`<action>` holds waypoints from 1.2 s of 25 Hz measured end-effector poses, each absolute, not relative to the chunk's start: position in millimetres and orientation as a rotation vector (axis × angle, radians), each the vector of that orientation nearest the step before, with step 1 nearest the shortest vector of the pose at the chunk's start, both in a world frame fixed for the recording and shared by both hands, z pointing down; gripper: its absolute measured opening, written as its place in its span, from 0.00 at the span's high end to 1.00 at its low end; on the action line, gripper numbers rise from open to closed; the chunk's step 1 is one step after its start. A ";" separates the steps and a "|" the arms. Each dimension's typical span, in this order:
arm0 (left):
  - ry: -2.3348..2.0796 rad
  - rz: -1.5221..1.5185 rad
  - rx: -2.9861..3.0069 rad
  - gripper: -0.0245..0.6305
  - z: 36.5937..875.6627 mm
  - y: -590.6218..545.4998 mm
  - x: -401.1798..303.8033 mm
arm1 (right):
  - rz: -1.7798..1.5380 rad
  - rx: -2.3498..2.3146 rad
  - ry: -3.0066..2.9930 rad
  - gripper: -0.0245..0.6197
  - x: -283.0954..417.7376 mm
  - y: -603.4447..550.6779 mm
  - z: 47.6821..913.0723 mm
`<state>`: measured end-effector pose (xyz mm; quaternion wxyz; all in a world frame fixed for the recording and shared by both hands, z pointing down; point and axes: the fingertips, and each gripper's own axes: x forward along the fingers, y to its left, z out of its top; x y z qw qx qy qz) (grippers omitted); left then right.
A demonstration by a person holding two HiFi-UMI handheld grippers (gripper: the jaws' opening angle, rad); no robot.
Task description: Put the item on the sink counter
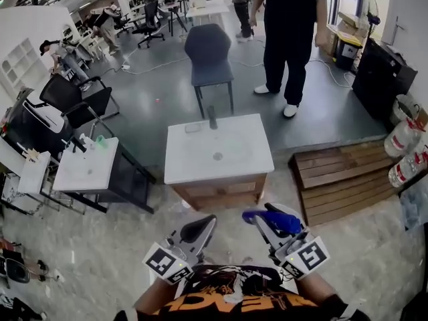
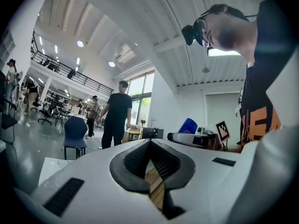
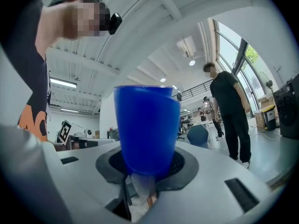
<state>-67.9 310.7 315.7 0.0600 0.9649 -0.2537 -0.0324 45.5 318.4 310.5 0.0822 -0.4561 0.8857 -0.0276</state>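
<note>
A blue plastic cup (image 1: 279, 221) is clamped between the jaws of my right gripper (image 1: 269, 221), low in the head view. In the right gripper view the cup (image 3: 147, 129) stands upright with its narrow base pinched in the right gripper (image 3: 145, 168). My left gripper (image 1: 200, 230) hangs beside it with its dark pads together and nothing in them. In its own view the left gripper (image 2: 150, 142) has its tips meeting. The white sink counter (image 1: 194, 166), with a faucet (image 1: 212, 117) at its back edge, stands ahead of both grippers, well apart from them.
A grey chair (image 1: 208, 52) and a standing person in black (image 1: 289, 39) are behind the sink. A wooden pallet (image 1: 341, 179) lies to the right, with water jugs (image 1: 404, 139) beyond it. A smaller white stand (image 1: 83, 169) sits at the left.
</note>
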 end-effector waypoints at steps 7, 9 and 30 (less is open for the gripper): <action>-0.861 -0.099 2.930 0.94 301.0 307.0 -47.5 | -0.064 -1.304 2.647 0.74 68.7 308.4 297.8; -0.876 -0.090 2.922 0.94 300.9 302.8 -45.3 | -0.065 -1.306 2.652 0.74 73.1 305.7 297.0; -0.853 -0.144 2.887 0.94 325.2 108.1 -83.0 | -0.119 -1.497 2.692 0.74 47.4 133.4 307.2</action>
